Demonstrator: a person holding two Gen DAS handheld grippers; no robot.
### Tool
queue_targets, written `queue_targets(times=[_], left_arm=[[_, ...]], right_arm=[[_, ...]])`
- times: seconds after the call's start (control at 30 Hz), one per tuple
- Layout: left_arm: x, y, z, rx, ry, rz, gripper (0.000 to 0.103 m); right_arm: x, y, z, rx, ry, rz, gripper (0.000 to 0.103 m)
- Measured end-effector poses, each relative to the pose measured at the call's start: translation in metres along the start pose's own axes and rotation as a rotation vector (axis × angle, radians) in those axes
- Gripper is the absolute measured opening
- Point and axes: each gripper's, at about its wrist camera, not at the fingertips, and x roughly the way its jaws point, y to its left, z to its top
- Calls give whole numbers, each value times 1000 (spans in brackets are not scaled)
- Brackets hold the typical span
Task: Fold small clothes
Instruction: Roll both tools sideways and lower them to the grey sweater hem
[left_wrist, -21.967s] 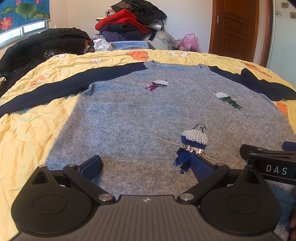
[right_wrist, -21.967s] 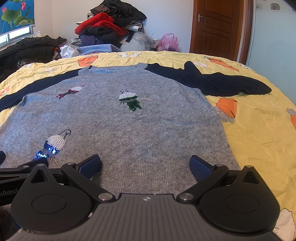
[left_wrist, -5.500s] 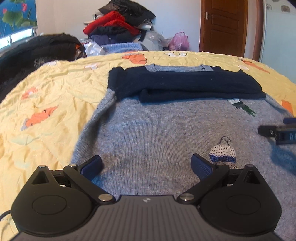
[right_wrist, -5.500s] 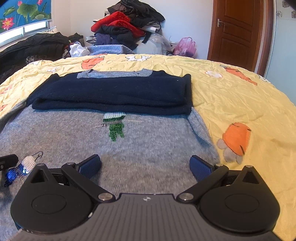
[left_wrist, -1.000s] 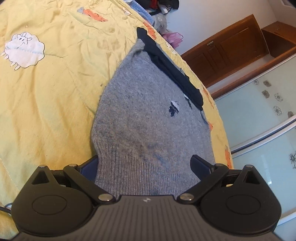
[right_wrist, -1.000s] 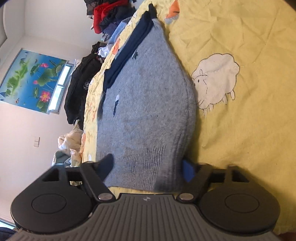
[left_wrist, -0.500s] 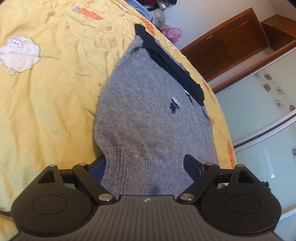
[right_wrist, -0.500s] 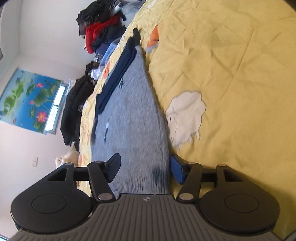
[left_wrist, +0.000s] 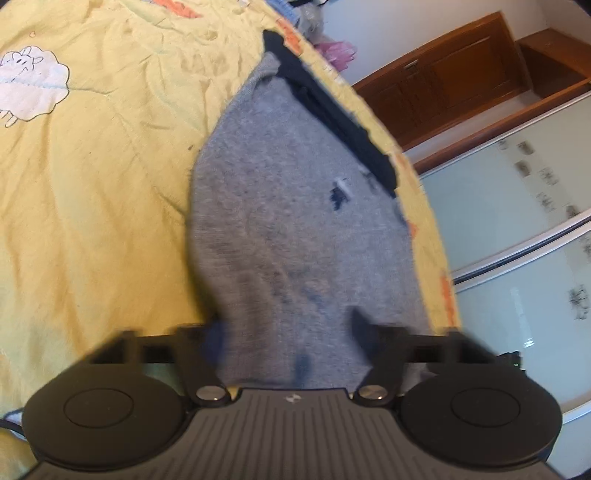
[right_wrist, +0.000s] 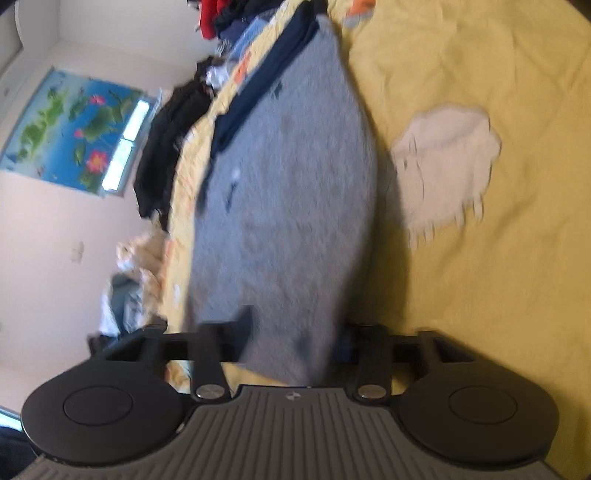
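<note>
The grey sweater (left_wrist: 295, 221) is being held at its hem corners so the lower half can be carried toward the navy sleeves (left_wrist: 332, 118) folded across its chest. The left gripper (left_wrist: 288, 332) and right gripper (right_wrist: 291, 332) are each being kept partly closed around bunched knit. The fabric is reading as soft, fuzzy and limp. It is being stretched over the wrinkled yellow quilt (left_wrist: 92, 184).
</note>
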Motion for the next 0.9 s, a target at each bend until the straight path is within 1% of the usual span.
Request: queue_targets(times=[0.03,0.07,0.13,0.2,0.23,0.27,0.3,0.33,0.37,0.4,0.47,0.57,0.6,0.63,0.67,0.7,0.73,0.77,0.8,0.87,0.9], left_arm=[[5,0,1,5,23,24,15],[8,0,1,12,45,37,13],[8,-8,1,48,56,47,12],[0,-18,-1,100,45,60,11],[-4,-18,-2,120,41,96,10],[-7,-15,-3,141,46,147,10],[-8,-7,-4,138,55,164,8],[-13,3,-3,97,56,133,8],[-14,7,-2,70,59,120,8],[-14,6,-2,74,58,124,8],[-11,1,-3,98,59,125,10],[-10,2,-2,84,71,91,15],[-10,5,0,63,77,70,20],[-10,9,1,36,79,45,27],[-10,12,2,10,77,17,30],[-8,13,3,-9,71,-8,39],[-7,12,3,-19,64,-31,51],[-6,11,4,-23,59,-46,55],[-5,6,4,-12,53,-42,57],[-2,-1,3,29,47,-19,55],[-3,-3,3,42,49,-5,49]], right_arm=[[4,-3,-3,2,7,-20,11],[3,-4,-5,-3,-2,-6,12],[-2,1,-5,-18,-14,-9,14],[-16,9,-7,-57,-31,0,14],[-24,11,-7,-75,-33,-21,13],[-31,8,-6,-82,-34,-54,13],[-38,2,-5,-72,-38,-95,13],[-43,-7,-4,-46,-40,-120,13],[-45,-11,-5,-28,-35,-113,13],[-42,-12,-6,-32,-28,-104,13],[-34,-6,-6,-56,-17,-94,16],[-25,-8,-4,-31,10,-39,28],[-24,-10,-2,-15,10,-16,31],[-26,-13,0,10,6,5,39],[-28,-15,1,30,-5,25,45],[-28,-15,4,39,-21,41,47],[-28,-15,6,43,-28,49,48],[-26,-15,9,46,-28,54,48],[-24,-14,11,47,-27,55,48],[-22,-13,13,41,-18,52,47],[-22,-13,14,41,-12,46,45]])
